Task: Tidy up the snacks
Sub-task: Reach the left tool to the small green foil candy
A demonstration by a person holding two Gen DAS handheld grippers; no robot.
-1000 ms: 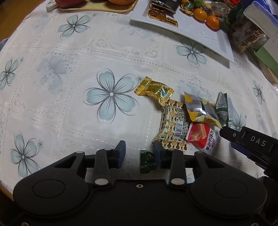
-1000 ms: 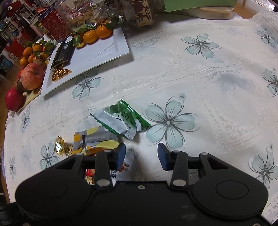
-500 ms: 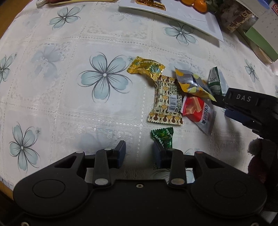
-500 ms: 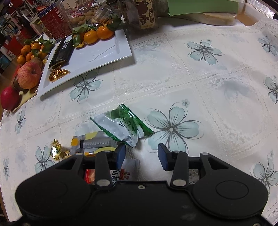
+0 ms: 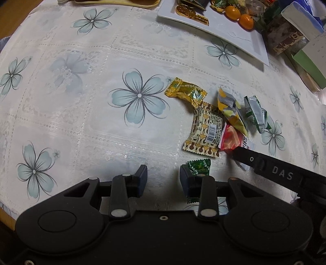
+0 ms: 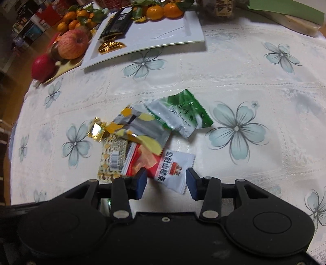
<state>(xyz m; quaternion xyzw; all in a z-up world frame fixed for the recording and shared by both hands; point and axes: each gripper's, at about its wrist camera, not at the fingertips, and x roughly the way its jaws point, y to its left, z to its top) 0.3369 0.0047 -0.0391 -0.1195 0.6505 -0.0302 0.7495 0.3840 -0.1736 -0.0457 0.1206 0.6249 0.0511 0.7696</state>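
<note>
Several wrapped snacks lie in a cluster on the flowered tablecloth: a gold candy (image 5: pixel 185 91), a brown-patterned bar (image 5: pixel 205 130), a grey-yellow packet (image 5: pixel 231 110), a green-white packet (image 5: pixel 255 113) and a red-white packet (image 6: pixel 163 166). A small green candy (image 5: pixel 199 166) lies beside my left gripper's right finger. My left gripper (image 5: pixel 163 179) is open and empty. My right gripper (image 6: pixel 166 182) is open, its fingers on either side of the red-white packet's near end. The right gripper's finger also shows in the left wrist view (image 5: pixel 254 161).
A white tray (image 6: pixel 163 32) at the back holds gold coins (image 6: pixel 111 45), a dark packet and mandarins (image 6: pixel 163 10). Apples (image 6: pixel 71 43) sit on a board to its left. Boxes and jars (image 5: pixel 289 36) stand at the far right. The table edge curves on the left.
My right gripper has moved in over the red-white packet, which now lies between its open fingers. My left gripper's view has shifted slightly; the green candy stays by its right finger.
</note>
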